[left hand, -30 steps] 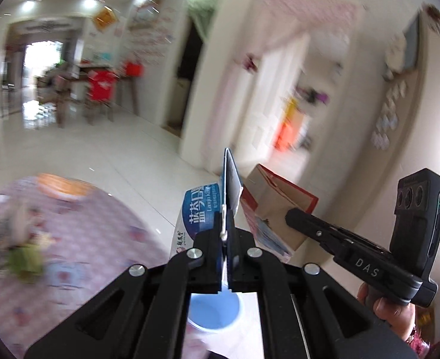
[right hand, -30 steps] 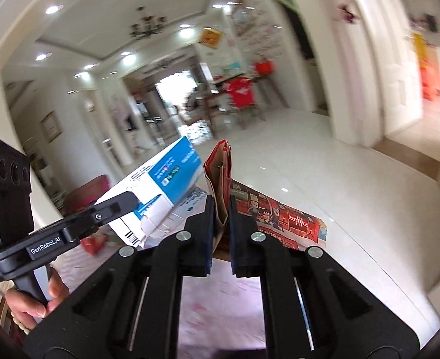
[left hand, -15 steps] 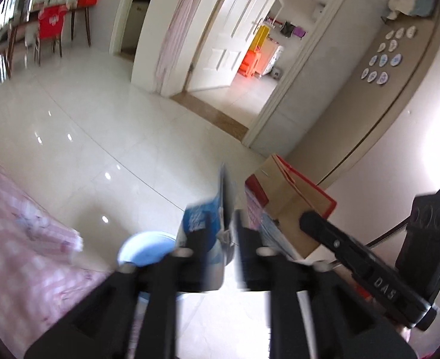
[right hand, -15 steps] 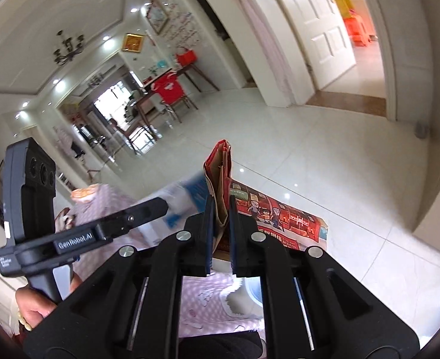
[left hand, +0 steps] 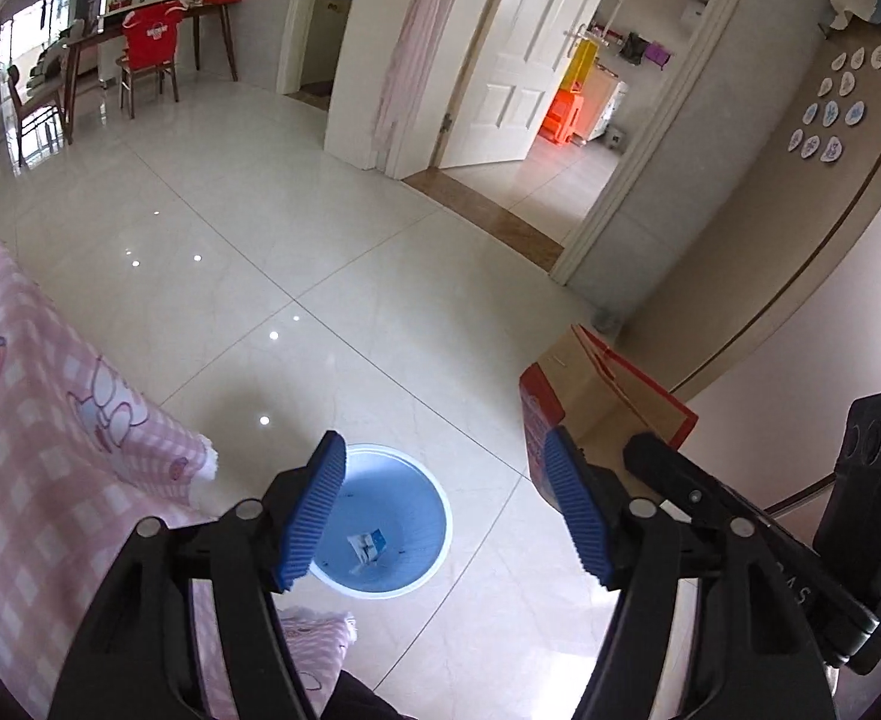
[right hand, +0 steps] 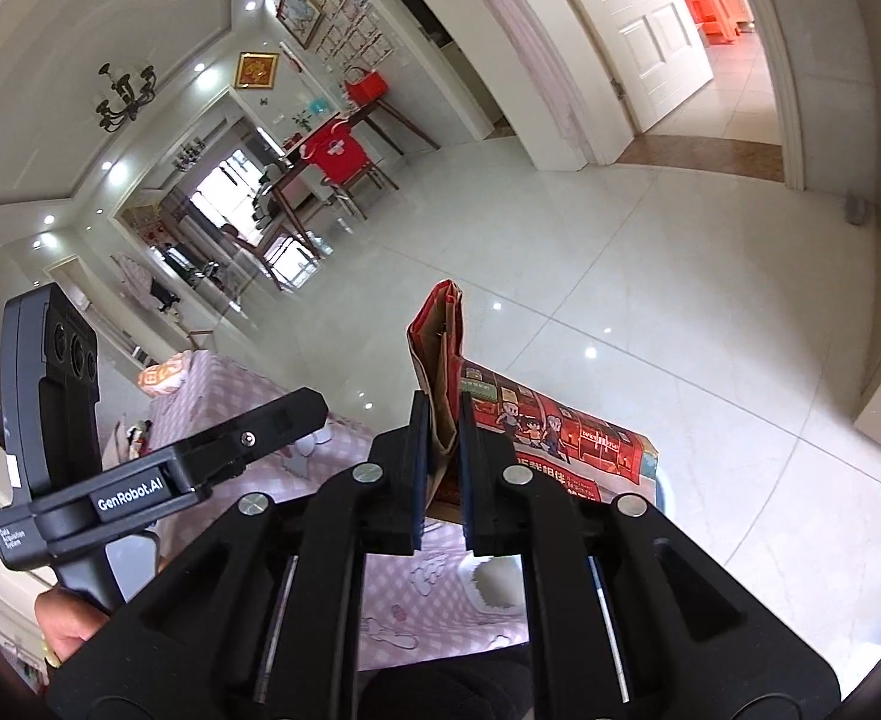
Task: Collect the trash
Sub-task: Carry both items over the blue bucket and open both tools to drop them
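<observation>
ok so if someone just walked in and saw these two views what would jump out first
Most likely the blue bin on the pale floor, right below the open left gripper, with a small blue-and-white carton lying inside it. Next, the red paper bag, its folded top pinched upright in the shut right gripper. The pink checked cloth at the left edge also stands out.

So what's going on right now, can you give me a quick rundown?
Left hand-held gripper open above the blue bin. Blue-and-white carton lying inside it. Right hand-held gripper shut on the red paper bag. Nothing in the way.
</observation>
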A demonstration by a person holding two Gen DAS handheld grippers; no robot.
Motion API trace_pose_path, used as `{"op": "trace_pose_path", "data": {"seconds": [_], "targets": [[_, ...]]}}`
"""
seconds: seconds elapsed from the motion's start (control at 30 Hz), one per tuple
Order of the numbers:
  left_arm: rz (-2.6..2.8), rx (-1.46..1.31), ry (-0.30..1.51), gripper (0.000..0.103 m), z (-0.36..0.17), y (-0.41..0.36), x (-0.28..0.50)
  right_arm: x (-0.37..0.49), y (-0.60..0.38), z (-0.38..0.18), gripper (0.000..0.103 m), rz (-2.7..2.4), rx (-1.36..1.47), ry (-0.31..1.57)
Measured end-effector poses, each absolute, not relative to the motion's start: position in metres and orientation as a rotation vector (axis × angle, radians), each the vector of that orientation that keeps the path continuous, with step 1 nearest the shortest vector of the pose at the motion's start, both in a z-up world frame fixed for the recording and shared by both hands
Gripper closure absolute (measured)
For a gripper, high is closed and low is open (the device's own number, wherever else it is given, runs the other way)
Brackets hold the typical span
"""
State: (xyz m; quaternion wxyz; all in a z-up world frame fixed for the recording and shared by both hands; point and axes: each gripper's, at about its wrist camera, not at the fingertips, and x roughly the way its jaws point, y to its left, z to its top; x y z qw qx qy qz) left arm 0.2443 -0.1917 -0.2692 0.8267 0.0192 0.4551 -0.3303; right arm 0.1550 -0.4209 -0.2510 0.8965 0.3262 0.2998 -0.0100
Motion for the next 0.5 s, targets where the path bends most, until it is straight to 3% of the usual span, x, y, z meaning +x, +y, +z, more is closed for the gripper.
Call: {"op": "trace_pose_path", "data": {"seconds": [0.5], "targets": [[-0.549, 0.052, 0.891, 0.029, -0.234, -0.145, 0.258, 0.193, -0.385, -0.258, 0.089, 0.069, 0.698, 0.681]]}}
